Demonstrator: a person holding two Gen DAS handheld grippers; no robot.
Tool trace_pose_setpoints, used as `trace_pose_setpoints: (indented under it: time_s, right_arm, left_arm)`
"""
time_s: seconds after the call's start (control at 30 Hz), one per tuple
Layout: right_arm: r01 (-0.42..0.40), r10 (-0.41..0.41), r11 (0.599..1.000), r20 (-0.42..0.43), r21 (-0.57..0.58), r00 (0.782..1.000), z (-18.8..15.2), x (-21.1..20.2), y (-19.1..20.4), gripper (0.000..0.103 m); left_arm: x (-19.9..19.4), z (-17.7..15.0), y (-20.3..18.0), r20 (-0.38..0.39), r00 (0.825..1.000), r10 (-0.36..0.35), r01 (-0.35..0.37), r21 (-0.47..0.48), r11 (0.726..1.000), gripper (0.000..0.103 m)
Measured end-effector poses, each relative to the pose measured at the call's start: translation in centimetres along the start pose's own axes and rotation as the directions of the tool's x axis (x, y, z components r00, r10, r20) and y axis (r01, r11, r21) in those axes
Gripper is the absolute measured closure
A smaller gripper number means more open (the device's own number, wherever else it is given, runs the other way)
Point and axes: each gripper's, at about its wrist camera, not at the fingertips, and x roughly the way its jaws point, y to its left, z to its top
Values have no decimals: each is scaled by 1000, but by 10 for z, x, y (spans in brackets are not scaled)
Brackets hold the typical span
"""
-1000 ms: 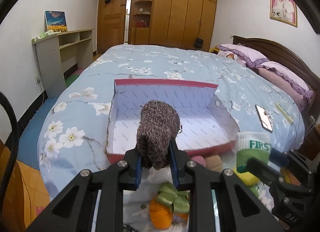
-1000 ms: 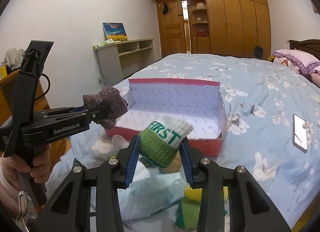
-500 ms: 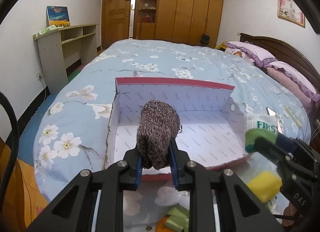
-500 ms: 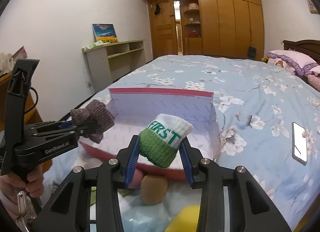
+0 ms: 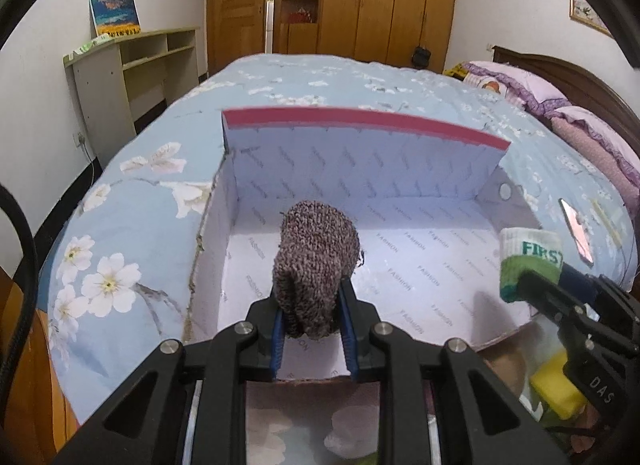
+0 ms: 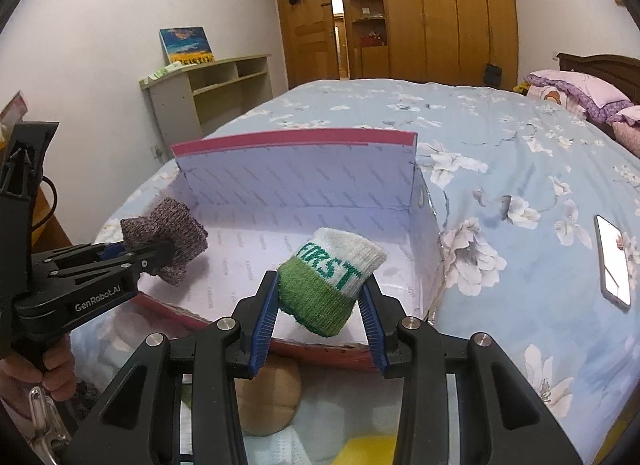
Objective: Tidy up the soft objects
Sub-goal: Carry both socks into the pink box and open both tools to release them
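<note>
The bed (image 5: pixel 280 77), under a pale blue flowered cover, carries everything. Near its foot edge sits an open cardboard box (image 5: pixel 360 153) with a red outer skin and a white printed lining, its tall back wall upright and its front wall low. A phone (image 6: pixel 613 261) lies flat on the cover well to the right of the box.

The left gripper (image 5: pixel 314 325) reaches over the box's low front wall, its blue-padded jaws pressed in on a brown knitted sock (image 5: pixel 316 265) that stands up between them, above the box floor toward the left side. From the right wrist view this sock (image 6: pixel 168 237) hangs clear of the lining.

The right gripper (image 6: pixel 320 305) pinches a rolled green and white sock (image 6: pixel 332 277) lettered FIRST, jaws set only as wide as the roll, held above the box's front right part.

On the near edge of the bed, in front of the box, lie a tan soft ball (image 6: pixel 268 397) and a yellow soft piece (image 5: pixel 556 389).
</note>
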Motion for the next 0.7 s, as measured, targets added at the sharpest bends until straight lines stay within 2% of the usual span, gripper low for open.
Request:
trace_pose_setpoints:
  time_s: [0.1, 0.27, 0.37, 0.57, 0.7]
  right_arm:
    - [4, -4, 1000, -10, 6, 1000, -2, 3, -1, 62]
    - [4, -3, 1000, -15, 26, 1000, -5, 5, -4, 61]
    - [5, -4, 1000, -4, 22, 1000, -7, 4, -4, 58]
    - [0, -1, 1000, 19, 23, 1000, -6, 2, -3, 52]
    - [-10, 9, 1000, 34, 23, 999, -5, -1, -3, 52]
  left_arm:
    - [9, -2, 2, -29, 1000, -2, 1, -12, 1000, 79]
    - [9, -4, 1, -13, 999, 30, -30, -3, 1000, 56]
    - [8, -4, -1, -10, 1000, 25, -25, 3, 1000, 50]
    - [-3, -3, 0, 2, 1000, 18, -18, 5, 1000, 50]
    - [-13, -3, 0, 16, 1000, 21, -22, 7, 1000, 50]
